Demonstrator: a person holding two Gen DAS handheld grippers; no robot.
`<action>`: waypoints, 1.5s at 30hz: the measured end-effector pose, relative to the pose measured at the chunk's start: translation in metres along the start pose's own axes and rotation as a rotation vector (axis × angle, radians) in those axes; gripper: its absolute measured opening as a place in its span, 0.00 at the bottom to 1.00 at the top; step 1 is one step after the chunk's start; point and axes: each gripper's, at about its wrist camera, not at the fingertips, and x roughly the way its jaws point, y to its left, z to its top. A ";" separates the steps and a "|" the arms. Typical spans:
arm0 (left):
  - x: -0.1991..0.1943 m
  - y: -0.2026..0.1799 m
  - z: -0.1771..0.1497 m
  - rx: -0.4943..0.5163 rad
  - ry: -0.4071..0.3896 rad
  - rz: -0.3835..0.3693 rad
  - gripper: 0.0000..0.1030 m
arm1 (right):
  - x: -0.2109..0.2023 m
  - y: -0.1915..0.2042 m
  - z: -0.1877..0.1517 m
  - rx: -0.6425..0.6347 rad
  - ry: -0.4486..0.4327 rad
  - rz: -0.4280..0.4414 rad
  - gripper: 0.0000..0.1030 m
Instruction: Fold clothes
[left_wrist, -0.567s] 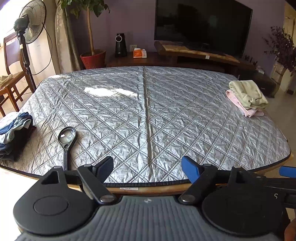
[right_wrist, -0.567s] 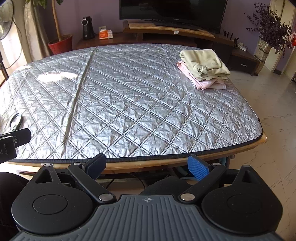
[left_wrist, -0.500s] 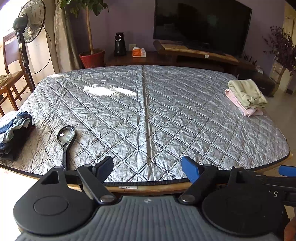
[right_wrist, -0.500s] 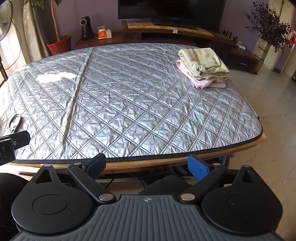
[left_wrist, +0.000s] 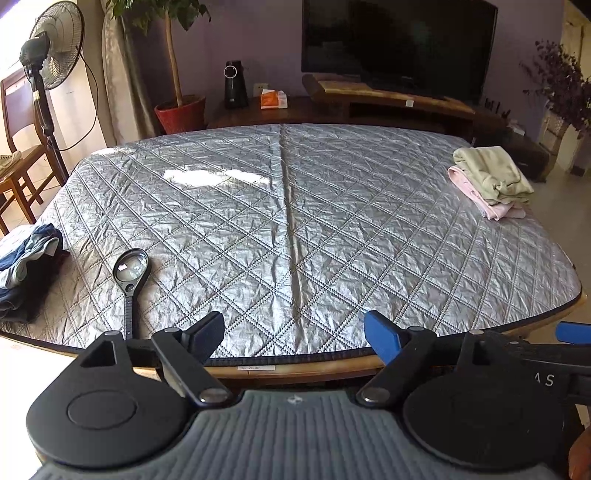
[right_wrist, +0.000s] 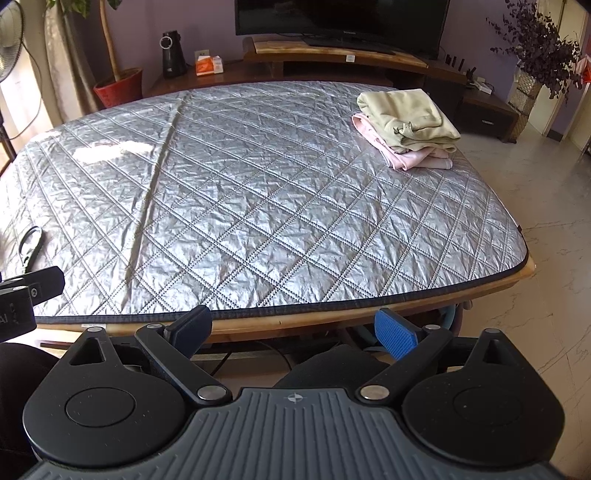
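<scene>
Silver quilted cover (left_wrist: 332, 229) spread over wooden table (right_wrist: 369, 317), centre seam running front to back. Folded stack at far right edge: pale green garment (right_wrist: 406, 114) atop pink garment (right_wrist: 402, 157), long axis angled along that edge. Crumpled blue clothes (left_wrist: 26, 266) at left edge, magnifying glass (left_wrist: 130, 273) beside. Left gripper (left_wrist: 293, 332) and right gripper (right_wrist: 293, 328) both spread wide, holding nothing, short of near edge. Small white edge label unreadable.
</scene>
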 end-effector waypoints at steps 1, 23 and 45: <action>0.001 0.000 0.000 0.000 0.004 -0.002 0.79 | 0.000 -0.001 0.000 0.003 -0.001 0.005 0.95; 0.143 0.038 0.054 0.023 -0.007 0.060 0.78 | 0.044 -0.071 -0.004 0.189 -0.044 0.096 0.59; 0.287 0.071 0.078 -0.059 -0.126 0.084 0.86 | 0.149 -0.021 0.093 0.031 -0.267 0.035 0.83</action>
